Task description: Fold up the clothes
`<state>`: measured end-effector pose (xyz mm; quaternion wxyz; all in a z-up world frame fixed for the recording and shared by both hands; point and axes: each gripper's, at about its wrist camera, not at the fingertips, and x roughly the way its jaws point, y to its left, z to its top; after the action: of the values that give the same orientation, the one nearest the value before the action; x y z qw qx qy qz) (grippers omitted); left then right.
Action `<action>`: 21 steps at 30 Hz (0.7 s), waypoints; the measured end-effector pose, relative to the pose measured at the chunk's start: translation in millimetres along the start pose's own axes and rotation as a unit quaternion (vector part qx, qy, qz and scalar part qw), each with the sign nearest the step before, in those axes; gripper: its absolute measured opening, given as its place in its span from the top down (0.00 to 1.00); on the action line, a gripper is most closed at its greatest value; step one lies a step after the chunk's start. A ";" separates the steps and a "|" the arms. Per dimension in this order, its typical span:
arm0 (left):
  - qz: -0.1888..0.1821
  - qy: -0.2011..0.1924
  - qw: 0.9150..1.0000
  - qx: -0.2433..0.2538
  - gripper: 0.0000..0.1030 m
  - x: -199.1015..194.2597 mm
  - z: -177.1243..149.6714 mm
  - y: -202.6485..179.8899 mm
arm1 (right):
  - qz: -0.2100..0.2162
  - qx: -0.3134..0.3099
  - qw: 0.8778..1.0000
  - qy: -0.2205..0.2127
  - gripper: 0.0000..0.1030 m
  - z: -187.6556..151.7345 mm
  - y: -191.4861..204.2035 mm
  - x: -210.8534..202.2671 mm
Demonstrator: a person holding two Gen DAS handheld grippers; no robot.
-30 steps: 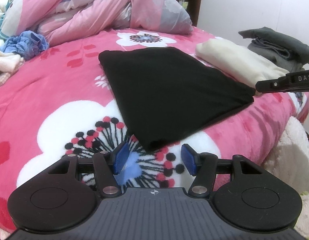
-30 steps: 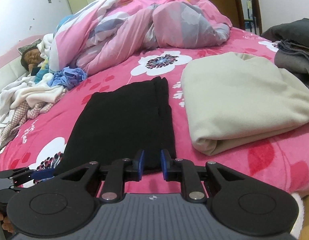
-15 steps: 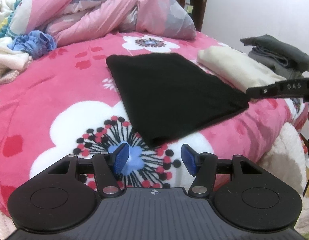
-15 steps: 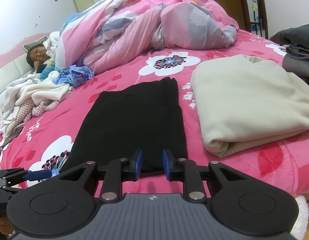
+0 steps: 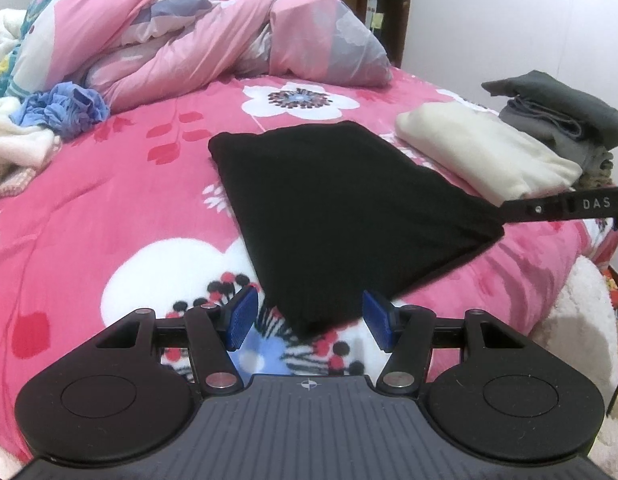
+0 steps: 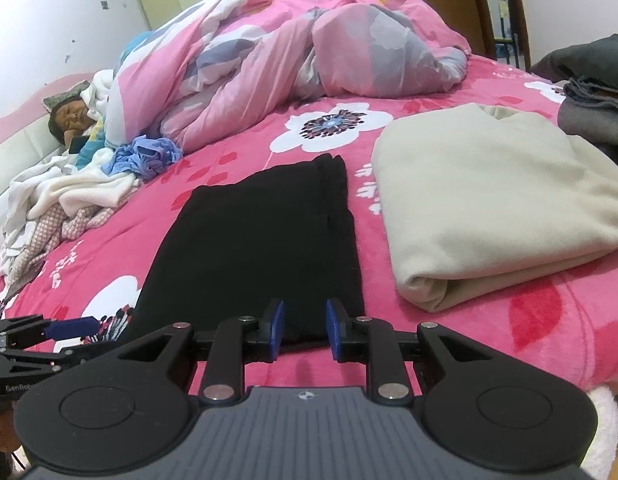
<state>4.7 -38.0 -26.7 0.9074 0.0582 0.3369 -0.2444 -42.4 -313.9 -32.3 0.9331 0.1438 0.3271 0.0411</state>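
Observation:
A folded black garment [image 5: 341, 216] lies flat on the pink flowered bedspread [image 5: 109, 220]. My left gripper [image 5: 309, 322] is open, its blue pads on either side of the garment's near corner, just short of it. My right gripper [image 6: 305, 330] has its jaws partly apart at the garment's [image 6: 261, 248] near edge, with black cloth showing between the pads; it also shows in the left wrist view [image 5: 565, 206] at the garment's right corner. The left gripper shows in the right wrist view [image 6: 41, 340] at the lower left.
A folded cream garment [image 6: 493, 204] lies right of the black one, with folded grey clothes [image 5: 561, 116] beyond it. A rumpled pink duvet [image 5: 197, 28] fills the back. Loose clothes [image 6: 89, 192] are piled at the left, where a person [image 6: 69, 116] lies. The bed edge is near right.
The right gripper's jaws have spread wider around the black garment's edge. The left gripper has moved closer to the near corner, still open.

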 end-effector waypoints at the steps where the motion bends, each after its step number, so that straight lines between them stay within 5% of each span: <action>1: 0.000 0.001 1.000 0.000 0.44 1.8 1.4 0.0 | -0.001 0.001 1.000 0.000 0.77 0.5 -0.6 0.4; 21: -0.023 0.023 0.999 0.005 0.44 59.0 32.6 10.0 | 0.020 -0.056 0.998 0.006 0.77 35.7 20.1 56.6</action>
<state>67.1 -61.9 -40.1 0.8931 0.0607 0.3581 -0.2653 24.4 -293.6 -33.6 0.9366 0.0978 0.3269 0.0793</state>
